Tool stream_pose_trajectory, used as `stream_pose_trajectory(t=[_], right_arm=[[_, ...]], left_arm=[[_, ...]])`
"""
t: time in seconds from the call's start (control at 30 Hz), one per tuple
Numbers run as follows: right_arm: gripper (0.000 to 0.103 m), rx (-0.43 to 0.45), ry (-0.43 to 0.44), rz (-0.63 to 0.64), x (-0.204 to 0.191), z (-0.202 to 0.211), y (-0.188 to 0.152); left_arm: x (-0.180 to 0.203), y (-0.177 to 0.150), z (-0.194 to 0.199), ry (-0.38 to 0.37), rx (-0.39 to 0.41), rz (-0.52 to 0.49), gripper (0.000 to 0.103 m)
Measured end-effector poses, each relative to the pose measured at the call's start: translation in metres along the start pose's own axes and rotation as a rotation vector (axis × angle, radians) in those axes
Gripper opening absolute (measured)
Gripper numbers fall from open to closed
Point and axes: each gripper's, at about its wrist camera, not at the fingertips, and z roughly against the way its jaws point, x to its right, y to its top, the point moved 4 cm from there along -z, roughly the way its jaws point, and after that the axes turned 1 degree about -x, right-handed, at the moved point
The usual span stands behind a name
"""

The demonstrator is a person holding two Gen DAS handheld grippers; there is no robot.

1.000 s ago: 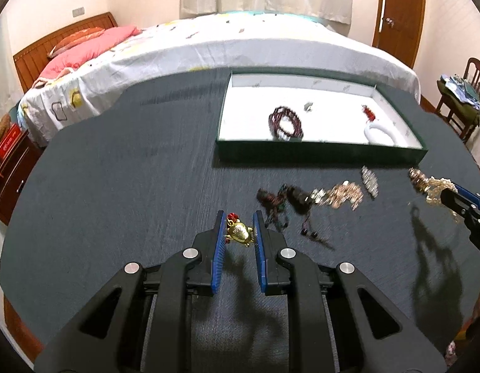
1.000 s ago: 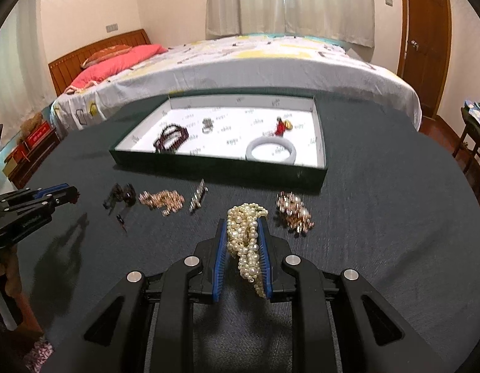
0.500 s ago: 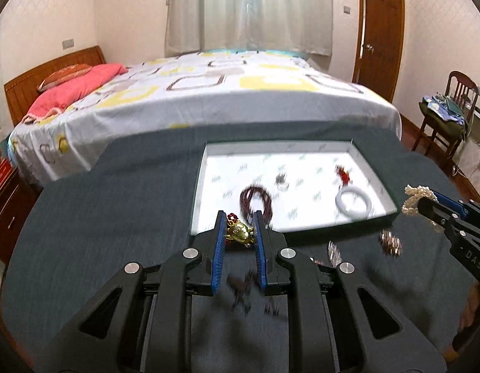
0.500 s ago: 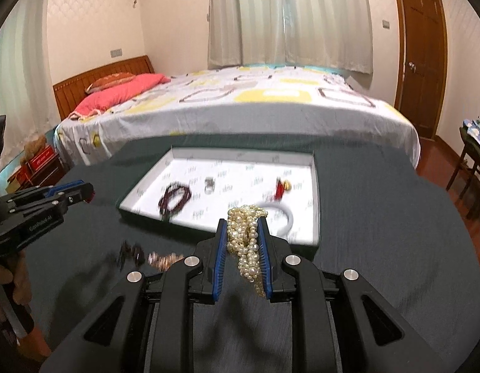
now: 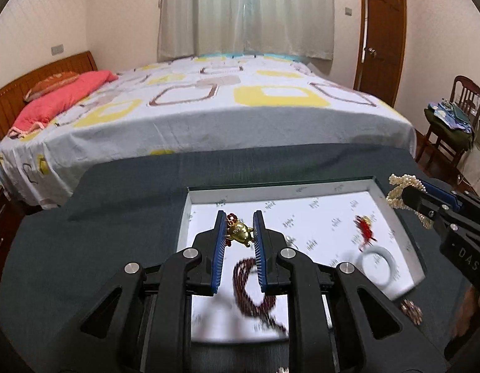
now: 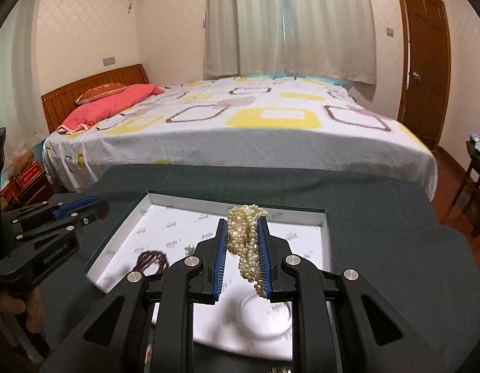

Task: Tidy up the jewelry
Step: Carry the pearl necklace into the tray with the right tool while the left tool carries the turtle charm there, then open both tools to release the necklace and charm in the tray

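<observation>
My left gripper (image 5: 239, 221) is shut on a small gold charm (image 5: 239, 232) with a red bead and hangs over the left part of the white-lined tray (image 5: 330, 187). My right gripper (image 6: 242, 228) is shut on a bundle of pearl strands (image 6: 244, 239) above the tray (image 6: 165, 199); the pearl strands (image 5: 403, 186) and the right gripper (image 5: 409, 195) also show at the right in the left wrist view. In the tray lie a dark red bead bracelet (image 5: 251, 292), a white bangle (image 5: 378, 261), a red and gold charm (image 5: 366, 230) and a small silver piece (image 5: 290, 240).
The tray stands on a dark green cloth-covered table (image 5: 115, 217). One loose jewelled piece (image 5: 411, 309) lies on the cloth near the tray's right corner. Beyond the table are a bed (image 5: 209, 102), a wooden chair (image 5: 451, 121) with clothes, and a door (image 5: 381, 34).
Both grippers have moved forward and up from the loose jewelry on the cloth to above the tray, each still holding its piece. The tray now sits right beneath the fingers.
</observation>
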Motion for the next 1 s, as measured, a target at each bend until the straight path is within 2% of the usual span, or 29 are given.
stream_pose_trajectory(t=[0.13,0.4,0.6,0.87,0.93,1.0], right_arm=[[0.02,-0.057,-0.001,0.008,-0.003,-0.037,-0.001],[0.02,-0.195,-0.017,0.008,0.001,-0.091,-0.011],[0.02,-0.264,-0.027,0.001,0.005,-0.109,-0.012],[0.022,-0.295,-0.039,-0.012,0.009,-0.118,-0.014],[0.027,-0.302,-0.038,-0.01,0.009,-0.119,-0.014],[0.045,-0.298,-0.035,-0.008,0.008,-0.119,-0.013]], left_arm=[[-0.004,0.008,-0.04,0.005,-0.056,0.012,0.017],[-0.002,-0.001,-0.105,0.024,-0.183,-0.028,0.017],[-0.002,-0.006,-0.125,0.032,-0.256,-0.043,0.018],[-0.007,-0.009,-0.135,0.046,-0.283,-0.043,0.021],[-0.008,-0.008,-0.135,0.044,-0.284,-0.042,0.031],[-0.01,-0.006,-0.135,0.047,-0.279,-0.035,0.042]])
